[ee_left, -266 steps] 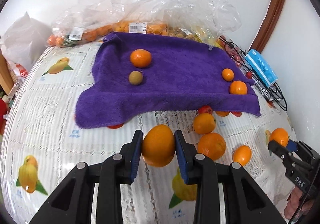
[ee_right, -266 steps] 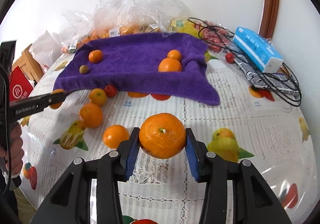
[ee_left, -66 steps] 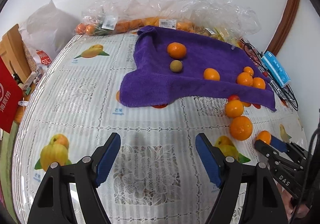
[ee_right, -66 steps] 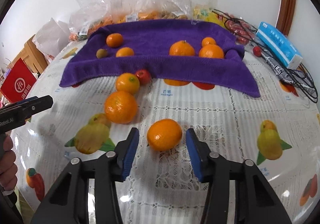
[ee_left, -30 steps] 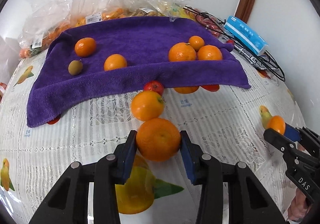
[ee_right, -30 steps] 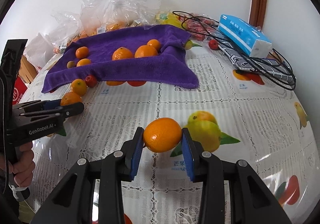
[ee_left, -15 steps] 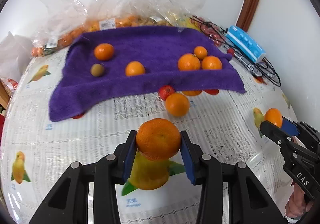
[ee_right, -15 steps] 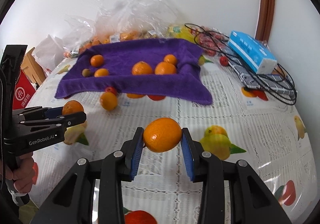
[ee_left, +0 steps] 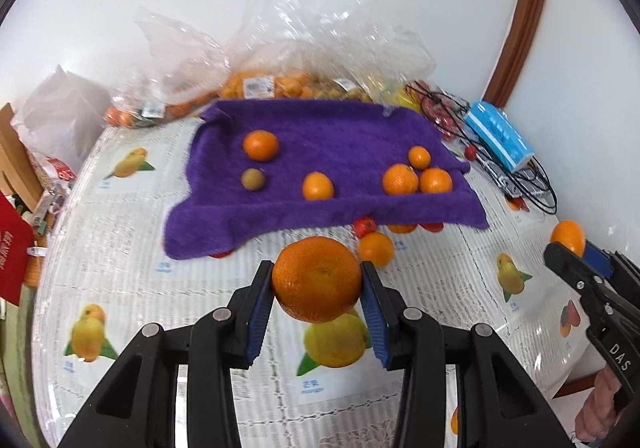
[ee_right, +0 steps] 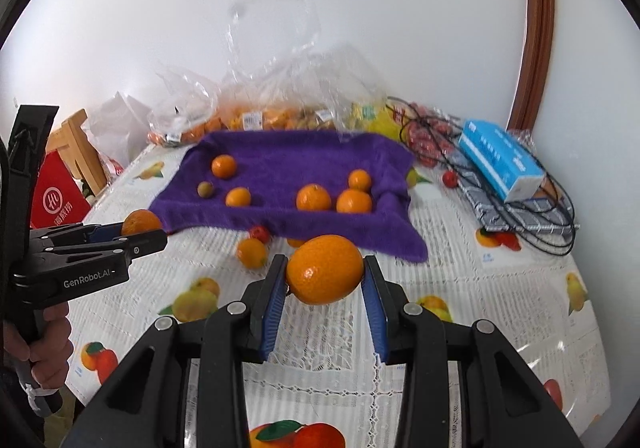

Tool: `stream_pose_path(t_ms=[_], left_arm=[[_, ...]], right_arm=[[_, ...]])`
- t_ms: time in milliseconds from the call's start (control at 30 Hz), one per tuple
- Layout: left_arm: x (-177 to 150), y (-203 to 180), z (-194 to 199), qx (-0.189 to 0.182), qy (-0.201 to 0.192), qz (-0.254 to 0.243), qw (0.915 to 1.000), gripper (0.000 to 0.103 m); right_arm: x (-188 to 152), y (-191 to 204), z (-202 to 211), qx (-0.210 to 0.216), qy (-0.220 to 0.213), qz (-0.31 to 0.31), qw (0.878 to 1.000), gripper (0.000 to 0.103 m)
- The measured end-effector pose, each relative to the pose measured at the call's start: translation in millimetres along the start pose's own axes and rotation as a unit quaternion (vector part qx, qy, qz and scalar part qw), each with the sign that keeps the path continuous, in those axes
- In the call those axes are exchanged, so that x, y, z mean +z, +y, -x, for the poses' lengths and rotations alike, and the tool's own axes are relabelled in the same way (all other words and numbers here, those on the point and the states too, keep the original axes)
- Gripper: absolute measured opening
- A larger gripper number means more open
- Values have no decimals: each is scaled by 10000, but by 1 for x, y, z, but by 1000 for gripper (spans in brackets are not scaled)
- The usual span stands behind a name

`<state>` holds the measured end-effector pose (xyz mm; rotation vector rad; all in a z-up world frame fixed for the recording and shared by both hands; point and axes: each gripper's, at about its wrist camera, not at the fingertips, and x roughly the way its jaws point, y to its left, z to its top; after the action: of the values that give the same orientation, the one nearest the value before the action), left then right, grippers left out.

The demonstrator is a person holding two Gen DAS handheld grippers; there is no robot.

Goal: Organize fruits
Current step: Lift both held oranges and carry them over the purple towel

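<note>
My left gripper [ee_left: 317, 280] is shut on a large orange [ee_left: 317, 278] and holds it above the table, in front of the purple towel [ee_left: 328, 167]. My right gripper [ee_right: 325, 270] is shut on a smooth orange [ee_right: 325, 269], also in the air. The towel [ee_right: 288, 167] holds several oranges and a small brownish fruit [ee_left: 253, 179]. One loose orange [ee_left: 375, 248] and a small red fruit [ee_left: 365, 226] lie on the tablecloth at the towel's front edge. The left gripper also shows in the right wrist view [ee_right: 140, 230], the right gripper in the left wrist view [ee_left: 568, 244].
Clear plastic bags of fruit [ee_left: 280, 83] lie behind the towel by the wall. A blue box [ee_right: 500, 159], black cables [ee_right: 552, 219] and a grey pouch sit at the right. A red bag [ee_right: 56, 195] and wooden chair stand left of the table.
Both grippers have risen and pulled back with their oranges, so more of the table and wall shows. The fruit on the towel has not moved.
</note>
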<state>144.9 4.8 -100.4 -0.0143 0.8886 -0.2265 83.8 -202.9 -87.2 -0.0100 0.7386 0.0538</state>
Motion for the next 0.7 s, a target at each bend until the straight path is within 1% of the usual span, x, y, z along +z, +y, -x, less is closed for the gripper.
stream_pose_path(t_ms=[100, 333, 700], left_arm=[[4, 8, 8, 36, -85, 122, 9999, 40], [8, 22, 13, 25, -81, 379, 9992, 40], [12, 19, 13, 25, -134, 345, 9993, 40]], right_arm=[[6, 2, 8, -40, -80, -20, 10000, 37], [13, 6, 20, -24, -254, -60, 9997, 37], [18, 7, 18, -15, -281, -82, 9996, 37]])
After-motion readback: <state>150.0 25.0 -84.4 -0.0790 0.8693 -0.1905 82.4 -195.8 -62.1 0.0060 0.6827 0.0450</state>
